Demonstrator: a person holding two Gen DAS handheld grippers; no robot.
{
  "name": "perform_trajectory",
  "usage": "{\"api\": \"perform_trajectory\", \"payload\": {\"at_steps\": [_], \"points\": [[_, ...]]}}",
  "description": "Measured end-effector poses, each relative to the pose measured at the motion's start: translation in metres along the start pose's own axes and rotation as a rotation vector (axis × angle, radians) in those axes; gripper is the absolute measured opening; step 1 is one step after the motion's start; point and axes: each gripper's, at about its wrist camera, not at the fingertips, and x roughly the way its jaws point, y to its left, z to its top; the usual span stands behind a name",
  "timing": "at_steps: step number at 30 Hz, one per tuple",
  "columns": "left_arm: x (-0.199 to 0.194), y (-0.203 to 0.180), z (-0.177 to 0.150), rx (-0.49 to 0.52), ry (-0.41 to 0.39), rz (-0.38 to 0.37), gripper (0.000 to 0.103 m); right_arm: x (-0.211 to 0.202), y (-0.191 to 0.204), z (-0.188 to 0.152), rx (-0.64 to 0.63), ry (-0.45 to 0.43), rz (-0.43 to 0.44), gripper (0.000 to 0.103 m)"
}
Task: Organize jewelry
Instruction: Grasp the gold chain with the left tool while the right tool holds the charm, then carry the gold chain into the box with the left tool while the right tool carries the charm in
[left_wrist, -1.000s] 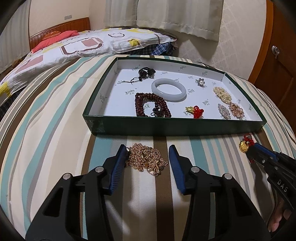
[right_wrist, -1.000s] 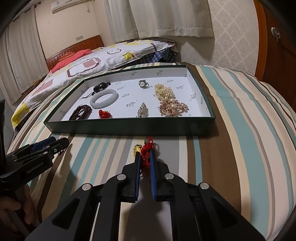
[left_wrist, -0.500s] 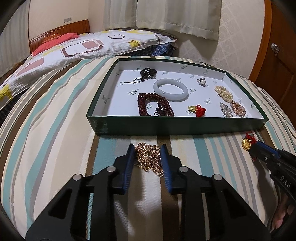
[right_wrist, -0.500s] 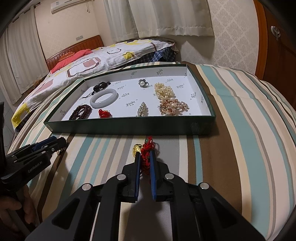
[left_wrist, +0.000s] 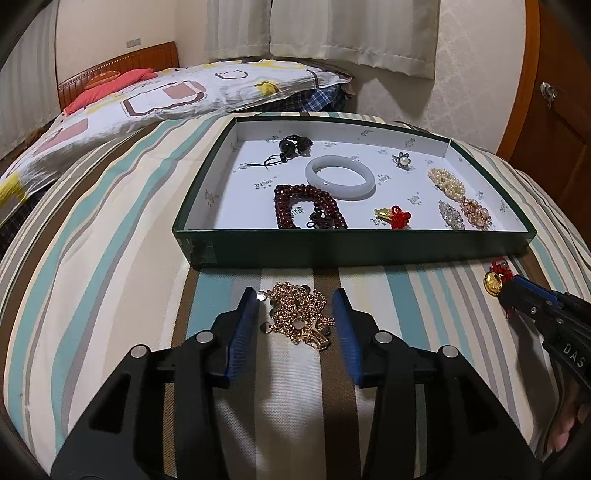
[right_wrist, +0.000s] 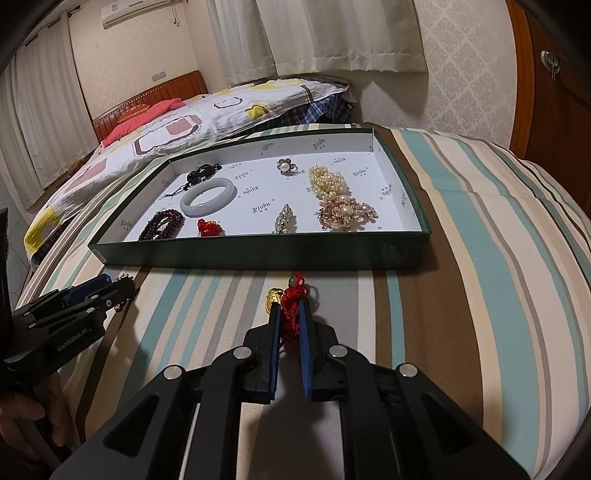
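A gold chain necklace (left_wrist: 301, 317) lies bunched on the striped bedspread in front of a green tray (left_wrist: 354, 247). My left gripper (left_wrist: 295, 314) is open, one finger on each side of the chain. My right gripper (right_wrist: 288, 314) is shut on a red knotted charm with a gold piece (right_wrist: 290, 301), close to the bedspread; it also shows in the left wrist view (left_wrist: 496, 280). The tray (right_wrist: 258, 253) holds a white bangle (left_wrist: 340, 177), dark red beads (left_wrist: 306, 210), a black cord piece (left_wrist: 293, 146), a red charm (left_wrist: 393, 216), pearls (right_wrist: 328, 179) and brooches (right_wrist: 345, 214).
The striped bedspread (right_wrist: 461, 295) falls away at the right. A patterned pillow (left_wrist: 166, 96) and a wooden headboard (left_wrist: 118, 70) lie at the far left. A wooden door (right_wrist: 554, 92) stands at the right. A hand (right_wrist: 26, 417) holds the left gripper.
My left gripper narrowed around the gold chain half a second ago and has now opened wider again. The chain stays on the bedspread. My right gripper keeps its hold and has barely moved.
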Motion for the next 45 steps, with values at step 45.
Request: {"api": "perform_trajectory", "payload": {"at_steps": [45], "points": [[-0.056,-0.002,0.018,0.002,-0.167,-0.054,0.015,-0.035,0.006,0.020,-0.003,-0.141,0.015,0.010]]}}
